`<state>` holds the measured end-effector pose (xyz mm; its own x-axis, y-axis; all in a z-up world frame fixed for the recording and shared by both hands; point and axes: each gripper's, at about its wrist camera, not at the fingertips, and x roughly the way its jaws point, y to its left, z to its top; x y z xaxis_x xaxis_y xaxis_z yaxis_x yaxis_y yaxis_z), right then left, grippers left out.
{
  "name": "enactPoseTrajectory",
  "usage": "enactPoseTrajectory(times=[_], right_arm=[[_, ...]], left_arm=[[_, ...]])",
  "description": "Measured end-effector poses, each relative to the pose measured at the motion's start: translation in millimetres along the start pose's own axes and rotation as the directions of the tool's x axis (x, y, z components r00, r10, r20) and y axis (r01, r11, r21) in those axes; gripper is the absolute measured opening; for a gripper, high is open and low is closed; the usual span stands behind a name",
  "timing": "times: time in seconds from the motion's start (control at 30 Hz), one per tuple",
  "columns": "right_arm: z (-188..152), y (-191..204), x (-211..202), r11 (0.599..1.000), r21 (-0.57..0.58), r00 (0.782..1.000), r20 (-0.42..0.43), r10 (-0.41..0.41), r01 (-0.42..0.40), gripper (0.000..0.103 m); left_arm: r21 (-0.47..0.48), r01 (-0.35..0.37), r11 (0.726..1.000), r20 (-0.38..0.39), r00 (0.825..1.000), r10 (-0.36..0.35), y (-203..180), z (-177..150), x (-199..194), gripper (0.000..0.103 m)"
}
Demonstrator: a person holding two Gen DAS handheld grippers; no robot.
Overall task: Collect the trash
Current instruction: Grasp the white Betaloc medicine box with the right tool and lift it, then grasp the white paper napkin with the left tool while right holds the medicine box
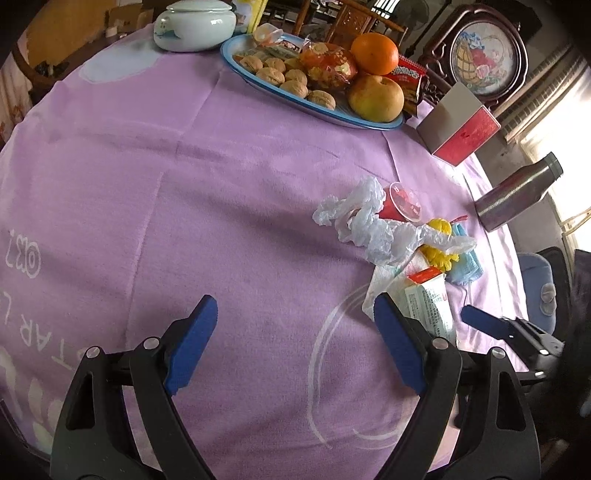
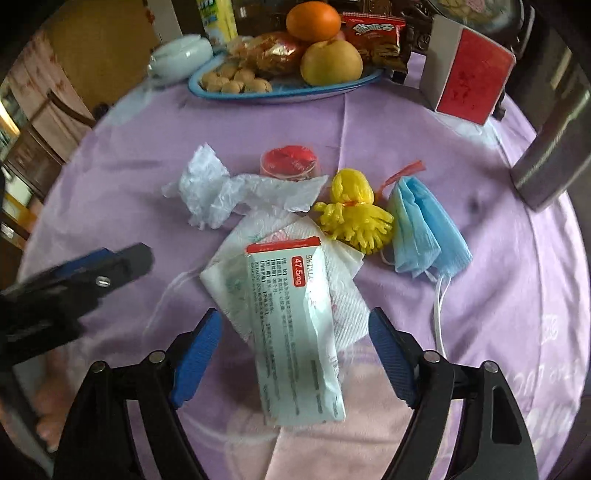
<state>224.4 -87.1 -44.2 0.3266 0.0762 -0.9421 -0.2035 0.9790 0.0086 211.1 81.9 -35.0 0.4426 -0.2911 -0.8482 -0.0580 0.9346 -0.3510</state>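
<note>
A pile of trash lies on the purple tablecloth (image 2: 369,133): a flattened medicine box (image 2: 295,325) on a white paper napkin (image 2: 343,295), a crumpled clear plastic bag (image 2: 221,192), a red jelly cup (image 2: 290,164), a yellow net bag (image 2: 354,214) and a blue face mask (image 2: 424,229). My right gripper (image 2: 295,354) is open, its jaws on either side of the box's near end. My left gripper (image 1: 295,339) is open and empty over bare cloth, left of the pile (image 1: 388,229). The right gripper's fingertip (image 1: 480,321) shows beside the box (image 1: 430,302).
A blue tray (image 1: 332,114) of walnuts, fruit and snack packets stands at the back, with a pale lidded jar (image 1: 192,26) beside it. A grey and red box (image 1: 458,125) and a steel bottle (image 1: 517,192) lie to the right near the table edge.
</note>
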Motion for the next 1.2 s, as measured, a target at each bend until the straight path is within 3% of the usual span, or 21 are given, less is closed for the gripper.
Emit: enactPoseTrajectory(times=[0.07, 0.1, 0.17, 0.33, 0.47, 0.63, 0.8, 0.97, 1.2], right_arm=[[2, 0, 8, 0.999, -0.01, 0.999, -0.015, -0.03, 0.03, 0.062], [1, -3, 12, 0.999, -0.004, 0.999, -0.031, -0.035, 0.035, 0.051], [-2, -8, 12, 1.0, 0.017, 0.999, -0.031, -0.018, 0.019, 0.046], [-26, -28, -18, 0.995, 0.094, 0.999, 0.047, 0.014, -0.018, 0.045], [-72, -61, -52, 0.977, 0.205, 0.989, 0.143, 0.035, -0.065, 0.045], [-144, -97, -78, 0.94, 0.331, 0.979, 0.202, 0.013, -0.081, 0.045], [-192, -117, -92, 0.915, 0.396, 0.973, 0.23, -0.014, -0.081, 0.045], [-210, -127, -94, 0.908, 0.406, 0.969, 0.247, 0.004, -0.107, 0.045], [-217, -124, -92, 0.907, 0.385, 0.962, 0.265, 0.068, -0.17, 0.045]], left_arm=[[-0.007, 0.003, 1.0, -0.003, 1.0, -0.003, 1, 1, 1, 0.084], [-0.009, 0.003, 1.0, -0.005, 1.0, -0.003, 2, 1, 1, 0.084], [-0.011, -0.002, 1.0, -0.009, 1.0, 0.002, 3, 1, 3, 0.084], [0.0, -0.009, 1.0, -0.019, 1.0, 0.009, 0, 0, 8, 0.084], [0.049, 0.007, 0.999, -0.029, 1.0, -0.006, -12, -4, 14, 0.084], [0.139, 0.068, 0.988, -0.048, 0.997, -0.062, -35, -16, 20, 0.084], [0.246, 0.141, 0.959, -0.068, 0.989, -0.128, -66, -33, 27, 0.084], [0.27, 0.061, 0.961, -0.054, 0.997, -0.048, -98, -31, 41, 0.084], [0.343, -0.055, 0.938, -0.038, 0.997, 0.072, -139, -27, 65, 0.087]])
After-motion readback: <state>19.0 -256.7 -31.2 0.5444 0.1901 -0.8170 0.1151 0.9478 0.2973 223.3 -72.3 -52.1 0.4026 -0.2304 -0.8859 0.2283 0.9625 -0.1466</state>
